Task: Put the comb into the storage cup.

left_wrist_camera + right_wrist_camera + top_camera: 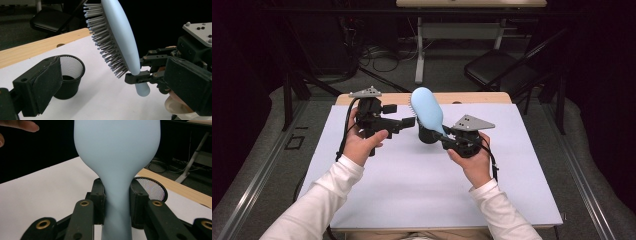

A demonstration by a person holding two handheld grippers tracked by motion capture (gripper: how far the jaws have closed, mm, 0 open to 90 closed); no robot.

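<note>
A light blue hairbrush [427,107] is held tilted above the white table, bristles facing left. My right gripper [438,135] is shut on its narrow handle [117,200], and the brush head [117,150] rises above the jaws. In the left gripper view the bristles [105,42] point toward my left gripper [112,85], which is open with its jaws wide apart and nothing between them. From above, the left gripper [409,122] sits just left of the brush. A black mesh cup [426,136] stands upright on the table below the brush, its rim open [70,66].
The white mat [412,180] covers the table, with a wooden strip [472,97] along the far edge. A black chair [499,67] and a desk frame stand on the floor beyond. The left hand's fingertips [20,125] show at the right gripper view's top left.
</note>
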